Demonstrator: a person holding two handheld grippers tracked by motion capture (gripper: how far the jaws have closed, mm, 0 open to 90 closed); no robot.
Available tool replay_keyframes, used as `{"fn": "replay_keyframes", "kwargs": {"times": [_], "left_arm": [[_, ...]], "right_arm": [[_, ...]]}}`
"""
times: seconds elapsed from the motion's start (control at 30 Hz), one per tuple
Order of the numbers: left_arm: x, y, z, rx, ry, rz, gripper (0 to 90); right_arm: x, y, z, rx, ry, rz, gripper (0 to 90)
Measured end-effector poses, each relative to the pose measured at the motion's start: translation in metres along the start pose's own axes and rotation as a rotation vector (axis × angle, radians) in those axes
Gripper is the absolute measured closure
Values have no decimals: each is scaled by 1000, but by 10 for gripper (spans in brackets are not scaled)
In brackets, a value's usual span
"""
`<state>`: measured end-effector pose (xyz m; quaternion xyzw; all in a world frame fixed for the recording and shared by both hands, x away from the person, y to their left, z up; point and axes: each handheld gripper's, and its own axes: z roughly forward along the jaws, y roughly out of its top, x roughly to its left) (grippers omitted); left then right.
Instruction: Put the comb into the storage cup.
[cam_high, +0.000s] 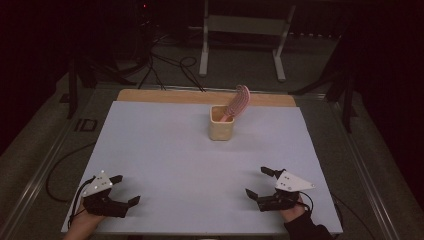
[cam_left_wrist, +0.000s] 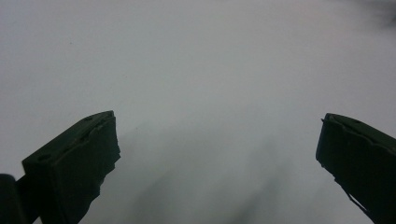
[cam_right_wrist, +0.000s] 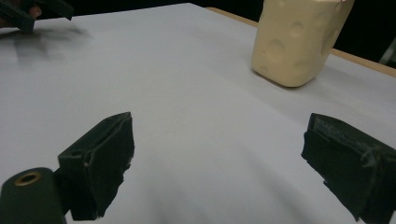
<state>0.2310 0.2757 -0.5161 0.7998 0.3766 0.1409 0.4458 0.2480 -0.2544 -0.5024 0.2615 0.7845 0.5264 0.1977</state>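
Dark room, pretty dim all round, with one desk (cam_high: 150, 150) covered by a pale grey-white sheet and a strip of bare light wood (cam_high: 165, 96) showing along the far edge. Behind it on the floor there's a white metal stand frame (cam_high: 205, 50) and a few black cables (cam_high: 170, 65) snaking about. On the desk there's just one container: a cream-coloured squarish cup with round dimples in its sides (cam_high: 221, 126), sitting a bit past the middle toward the far edge. One pink ribbed hairbrush (cam_high: 239, 102) stands in it, handle down, the head leaning out up and to the right over the rim. Two grippers, both at the near edge and well apart from the cup and from each other. The left hand-held gripper (cam_high: 127, 189) is down at the near left corner, jaws spread wide with nothing between them; in the left gripper view you just get its two black jaws over plain sheet. The right hand-held gripper (cam_high: 257, 181) is at the near right, also spread wide and gripping nothing, held by a hand in a dark sleeve (cam_high: 310, 231). From the right gripper view the cup sits up ahead to the right, and the other gripper is off in the top left corner.
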Motion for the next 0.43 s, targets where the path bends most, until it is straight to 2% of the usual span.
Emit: {"fn": "replay_keyframes", "kwargs": {"times": [0.43], "left_arm": [[2,0,3,-8,-2,5,0]], "right_arm": [[-1,-1,1,7,2,-1,87]]}}
